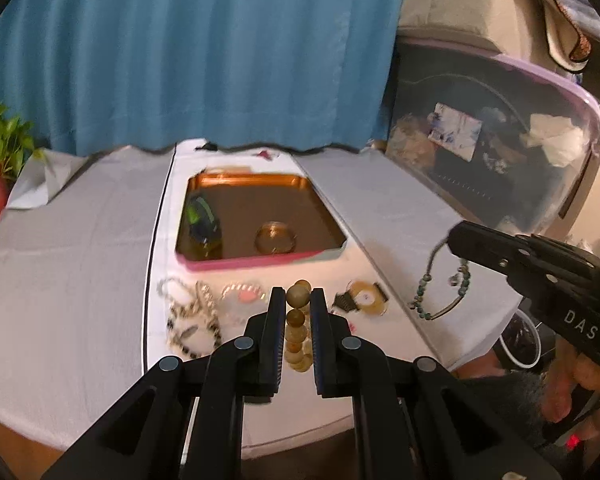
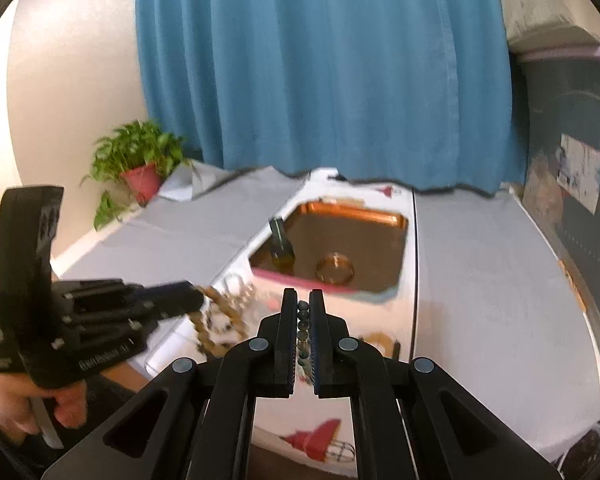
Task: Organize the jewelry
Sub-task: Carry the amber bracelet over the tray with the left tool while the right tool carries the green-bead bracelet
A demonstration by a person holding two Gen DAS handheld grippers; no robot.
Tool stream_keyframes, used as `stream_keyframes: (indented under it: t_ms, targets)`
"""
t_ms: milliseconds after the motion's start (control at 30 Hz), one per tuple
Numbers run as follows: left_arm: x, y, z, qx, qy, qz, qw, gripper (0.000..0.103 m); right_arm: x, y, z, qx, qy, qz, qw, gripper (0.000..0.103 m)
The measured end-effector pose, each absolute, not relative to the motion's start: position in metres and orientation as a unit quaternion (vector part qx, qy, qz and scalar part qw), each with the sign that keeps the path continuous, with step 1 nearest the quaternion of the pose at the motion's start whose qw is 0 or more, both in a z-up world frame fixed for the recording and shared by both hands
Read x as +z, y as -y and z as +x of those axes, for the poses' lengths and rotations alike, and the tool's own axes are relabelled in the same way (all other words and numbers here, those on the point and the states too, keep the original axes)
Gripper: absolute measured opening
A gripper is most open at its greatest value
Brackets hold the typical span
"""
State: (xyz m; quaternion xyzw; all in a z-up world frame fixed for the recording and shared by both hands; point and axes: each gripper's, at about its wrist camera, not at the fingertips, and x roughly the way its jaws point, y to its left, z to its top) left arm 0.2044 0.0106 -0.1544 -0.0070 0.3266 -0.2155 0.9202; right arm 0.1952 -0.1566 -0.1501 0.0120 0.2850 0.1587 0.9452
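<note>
My left gripper [image 1: 298,296] is shut on a strand of large amber beads [image 1: 297,330], held above the table's front. My right gripper [image 2: 303,300] is shut on a thin green bead necklace [image 2: 302,336]; in the left wrist view that necklace [image 1: 440,288] hangs from the right gripper's tip [image 1: 458,236]. A copper tray [image 1: 332,212] with a pink edge holds a green watch [image 1: 204,220] and a gold bangle [image 1: 275,237]. On the white cloth lie a black-and-white chain [image 1: 192,320], a pink bracelet [image 1: 244,294] and a gold watch [image 1: 364,298].
A blue curtain [image 1: 204,52] hangs behind the table. A potted plant [image 2: 138,168] stands at the far left. A clear storage bin with a lilac lid [image 1: 500,140] sits to the right. The grey cloth [image 1: 68,248] covers the table either side.
</note>
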Motion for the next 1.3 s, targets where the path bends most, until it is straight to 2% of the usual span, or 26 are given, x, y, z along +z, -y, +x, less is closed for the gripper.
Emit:
stream_keyframes:
  t_ms: [333,733,1000,1300]
  targets:
    - [-0.124,-0.014,0.244,-0.217,-0.304,-0.044,0.927,0.009,-0.122,0.150,0.227,0.177,-0.260,0.020,0.949,0.006]
    - [-0.109,0.003,0.300,-0.207,-0.262,-0.022,0.942,0.009,-0.110,0.146,0.289,0.188,-0.230,-0.002,0.955,0.006]
    - [-0.141,0.009,0.341,-0.200,-0.260,-0.018,0.945,0.009,-0.133,0.151,0.330,0.185,-0.223,-0.005,0.957,0.006]
    - [-0.215,0.010,0.392,-0.175,-0.326,-0.023,0.929,0.009,-0.191,0.159,0.376,0.185,-0.273,-0.004,0.944,0.006]
